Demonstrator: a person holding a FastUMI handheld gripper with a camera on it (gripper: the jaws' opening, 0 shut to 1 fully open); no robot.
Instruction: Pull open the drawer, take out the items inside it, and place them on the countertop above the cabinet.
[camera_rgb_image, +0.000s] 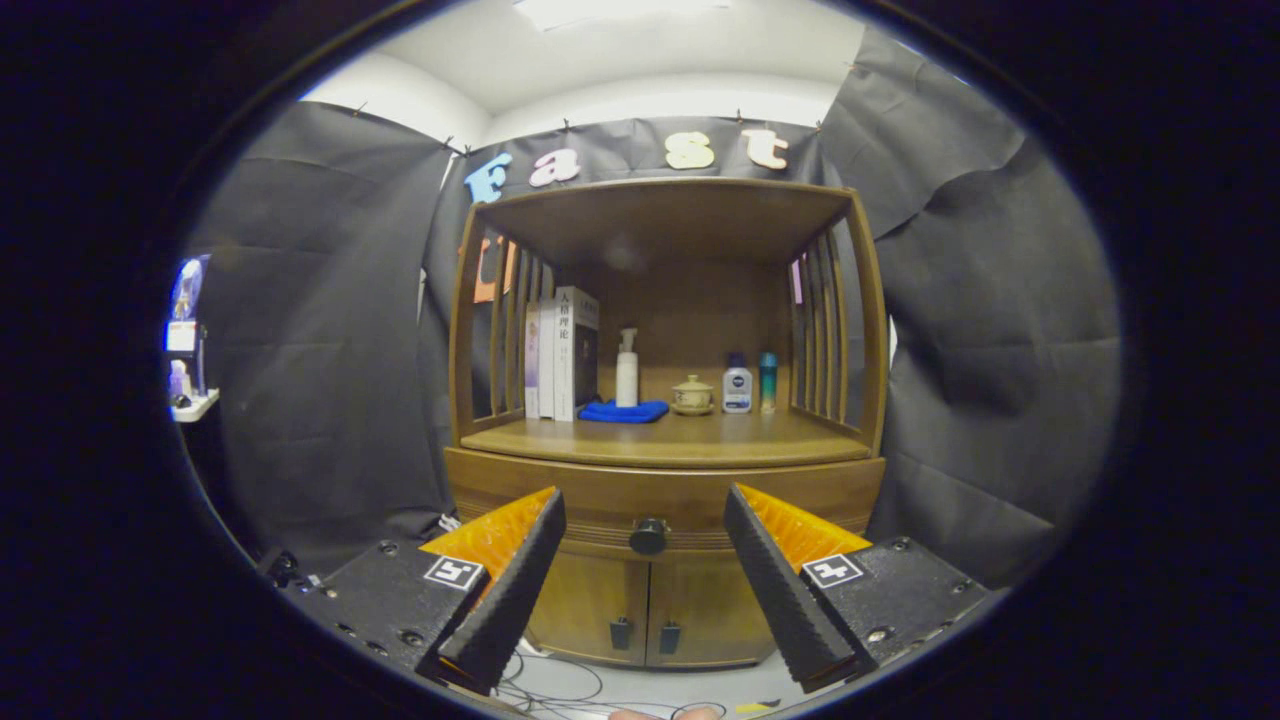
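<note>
Facing a wooden cabinet (665, 480) in the middle of the frame, the gripper (645, 505) has its two fingers spread wide apart and holds nothing. The drawer (560, 492) sits closed under the countertop (690, 440), and its dark round knob (648, 537) shows between the fingertips, some way beyond them. On the countertop, from left to right, stand some books (562, 355), a white pump bottle (627, 370) on a blue cloth (625, 411), a small lidded cup (692, 394), a white bottle (737, 386) and a slim teal bottle (767, 381). Two lower doors (650, 605) are closed at the bottom centre. Cables (555, 685) lie on the floor before them.
</note>
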